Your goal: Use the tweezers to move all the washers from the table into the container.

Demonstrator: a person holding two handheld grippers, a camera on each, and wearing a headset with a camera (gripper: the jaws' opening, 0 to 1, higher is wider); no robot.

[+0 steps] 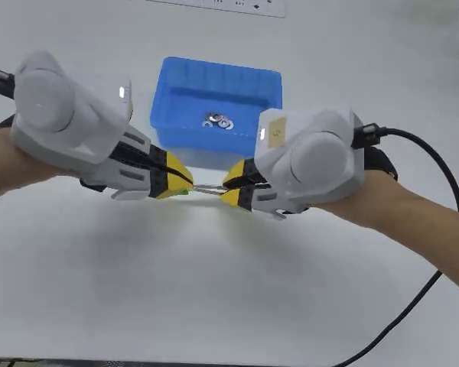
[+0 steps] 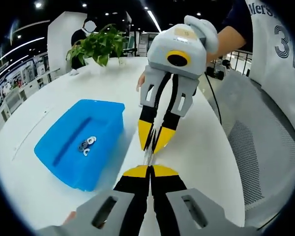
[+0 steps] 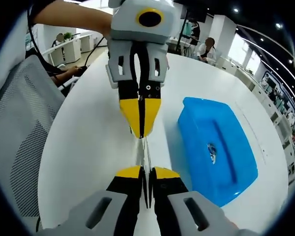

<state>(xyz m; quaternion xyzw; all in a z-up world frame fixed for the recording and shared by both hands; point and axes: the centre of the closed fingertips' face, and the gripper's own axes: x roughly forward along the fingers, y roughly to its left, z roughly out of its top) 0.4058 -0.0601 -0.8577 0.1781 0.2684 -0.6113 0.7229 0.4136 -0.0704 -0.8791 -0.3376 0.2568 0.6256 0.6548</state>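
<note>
Thin metal tweezers (image 1: 206, 189) span the gap between my two grippers, just in front of the blue container (image 1: 180, 84). My left gripper (image 1: 185, 183) comes in from the left and is shut on one end. My right gripper (image 1: 228, 187) faces it and is shut on the other end. Several washers (image 1: 217, 121) lie in the container. In the left gripper view my own jaws (image 2: 150, 171) pinch the tweezers (image 2: 147, 155), with the right gripper (image 2: 154, 146) opposite. The right gripper view has its jaws (image 3: 147, 173) closed on the tweezers (image 3: 144, 150), the left gripper (image 3: 140, 132) opposite and the container (image 3: 236, 172) to the right.
A black cable (image 1: 436, 168) trails from the right gripper across the white table (image 1: 214, 290) to its front edge. A socket strip (image 1: 237, 6) lies at the far edge. A mesh chair (image 2: 255, 157) stands beside the table, and a potted plant (image 2: 98, 46) sits at its far end.
</note>
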